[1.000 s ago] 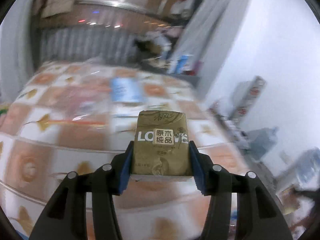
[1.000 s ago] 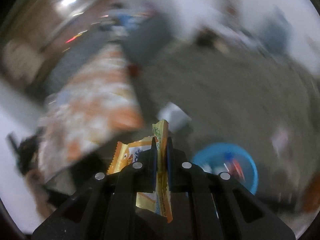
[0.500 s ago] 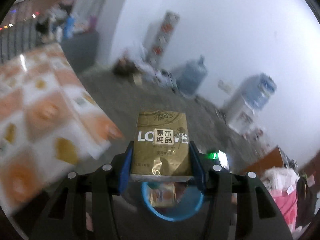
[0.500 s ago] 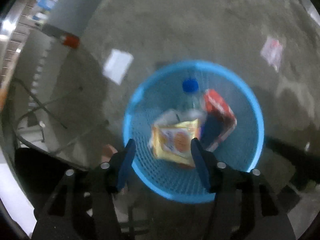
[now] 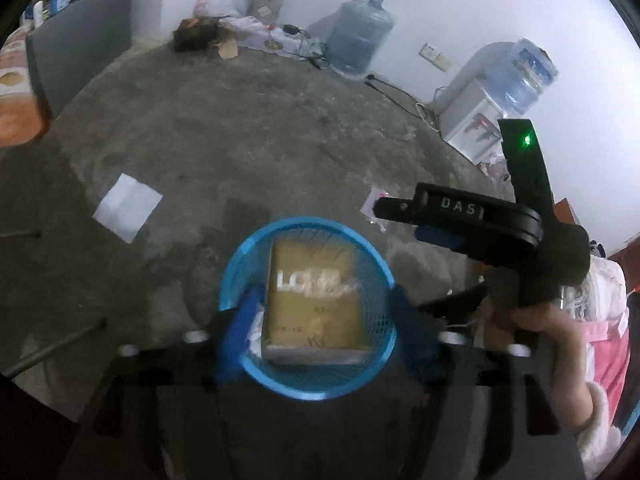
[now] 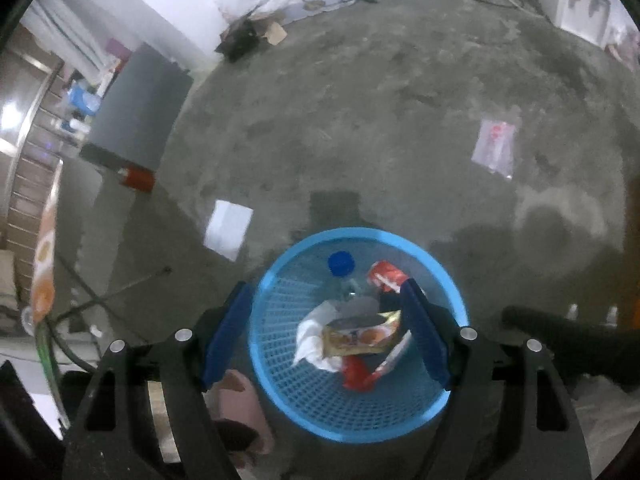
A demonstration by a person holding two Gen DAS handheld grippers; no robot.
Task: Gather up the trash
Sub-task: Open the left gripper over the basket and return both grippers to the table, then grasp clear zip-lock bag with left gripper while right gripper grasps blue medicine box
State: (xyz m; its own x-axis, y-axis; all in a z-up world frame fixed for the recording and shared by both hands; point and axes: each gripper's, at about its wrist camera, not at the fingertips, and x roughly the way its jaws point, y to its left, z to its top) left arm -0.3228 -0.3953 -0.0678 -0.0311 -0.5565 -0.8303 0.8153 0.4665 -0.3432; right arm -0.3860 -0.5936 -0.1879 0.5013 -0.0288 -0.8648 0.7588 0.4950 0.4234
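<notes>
A blue mesh basket (image 5: 240, 264) stands on the concrete floor below both grippers. My left gripper (image 5: 324, 328) hangs over it, jaws opening. The gold tissue pack (image 5: 312, 304) is blurred between the blue pads, free of them and inside the basket's rim. My right gripper (image 6: 324, 296) points down into the same basket (image 6: 276, 272), jaws opening, nothing held. The yellow snack wrapper (image 6: 360, 336) lies in the basket with a blue-capped bottle (image 6: 341, 263), a red pack (image 6: 384, 276) and white tissue (image 6: 312, 340). The right gripper's black body (image 5: 472, 216) and a hand (image 5: 560, 328) show in the left wrist view.
A white paper (image 6: 228, 234) and a clear plastic bag with red print (image 6: 494, 146) lie on the floor beyond the basket. A grey cabinet (image 6: 140, 112) stands at the left. Water jugs (image 5: 358, 36) and a dispenser (image 5: 480, 120) line the far wall. The orange tablecloth (image 5: 16, 112) is at the left edge.
The left gripper swung from the table to over the basket and let go of the tissue pack. The right gripper opened, and the yellow wrapper now lies in the basket.
</notes>
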